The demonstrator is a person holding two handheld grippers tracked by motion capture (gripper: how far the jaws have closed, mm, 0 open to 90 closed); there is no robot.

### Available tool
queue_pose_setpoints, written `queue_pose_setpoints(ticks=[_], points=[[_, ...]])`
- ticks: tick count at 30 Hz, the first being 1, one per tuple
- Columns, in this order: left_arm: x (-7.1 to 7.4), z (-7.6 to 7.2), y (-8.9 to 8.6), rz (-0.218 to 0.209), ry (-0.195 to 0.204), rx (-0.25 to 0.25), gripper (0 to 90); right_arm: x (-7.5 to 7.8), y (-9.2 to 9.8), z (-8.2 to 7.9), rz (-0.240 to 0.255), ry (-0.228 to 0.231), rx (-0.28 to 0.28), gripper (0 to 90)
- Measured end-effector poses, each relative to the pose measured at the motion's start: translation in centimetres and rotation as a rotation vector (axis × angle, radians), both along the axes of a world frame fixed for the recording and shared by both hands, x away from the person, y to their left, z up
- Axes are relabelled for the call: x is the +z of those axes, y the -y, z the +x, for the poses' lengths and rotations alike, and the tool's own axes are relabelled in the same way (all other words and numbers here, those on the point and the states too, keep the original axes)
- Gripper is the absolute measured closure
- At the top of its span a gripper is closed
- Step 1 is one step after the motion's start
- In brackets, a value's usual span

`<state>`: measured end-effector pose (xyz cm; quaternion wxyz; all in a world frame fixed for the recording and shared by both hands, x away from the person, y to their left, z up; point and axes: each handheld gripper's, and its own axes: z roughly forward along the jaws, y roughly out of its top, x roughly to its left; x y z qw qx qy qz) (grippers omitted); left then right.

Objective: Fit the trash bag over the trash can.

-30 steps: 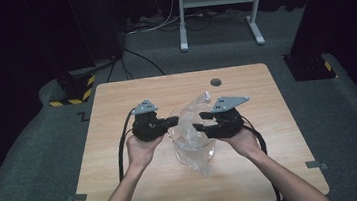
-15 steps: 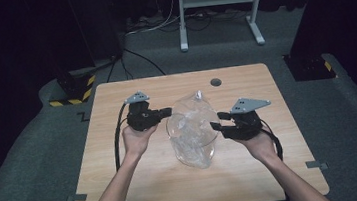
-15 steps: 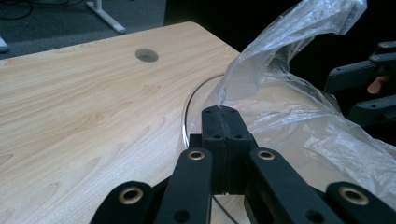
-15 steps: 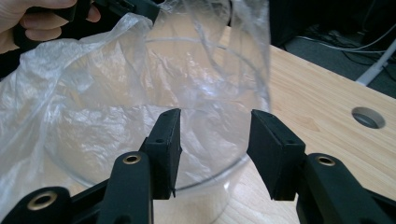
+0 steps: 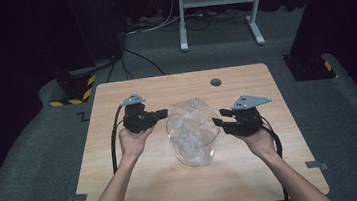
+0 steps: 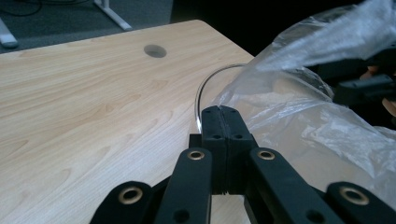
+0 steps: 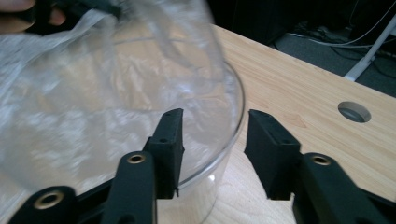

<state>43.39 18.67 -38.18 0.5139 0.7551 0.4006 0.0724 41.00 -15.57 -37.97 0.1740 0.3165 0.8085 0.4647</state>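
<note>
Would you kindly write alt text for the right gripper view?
The right tool straddles the rim of a clear round container lined with a plastic bag, jaws open, on a wooden table with a round hole.

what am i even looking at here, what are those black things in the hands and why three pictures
A person sits at a wooden table holding a black hand tool with a two-jaw claw in each hand. One picture comes from a camera overhead; the other two come from cameras riding on each tool. On the table stands a clear glass bowl with a clear plastic bag draped in it. The left claw is shut, seemingly pinching the bag's edge. The right claw straddles the bowl's rim, its jaws just closing but not yet touching.
</note>
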Motion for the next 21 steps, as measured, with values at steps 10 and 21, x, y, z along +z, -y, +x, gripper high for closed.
queue_pose_setpoints(ticks=[10,21], points=[[-0.4,-1.5,-1.3,0.013,-0.013,0.040,89.4,-0.2,-0.2,2.3,-0.009,0.010,0.010,90.0],[-1.8,-0.9,-1.3,0.056,-0.059,0.074,89.5,-1.0,-0.3,4.1,-0.031,0.002,-0.027,90.0]])
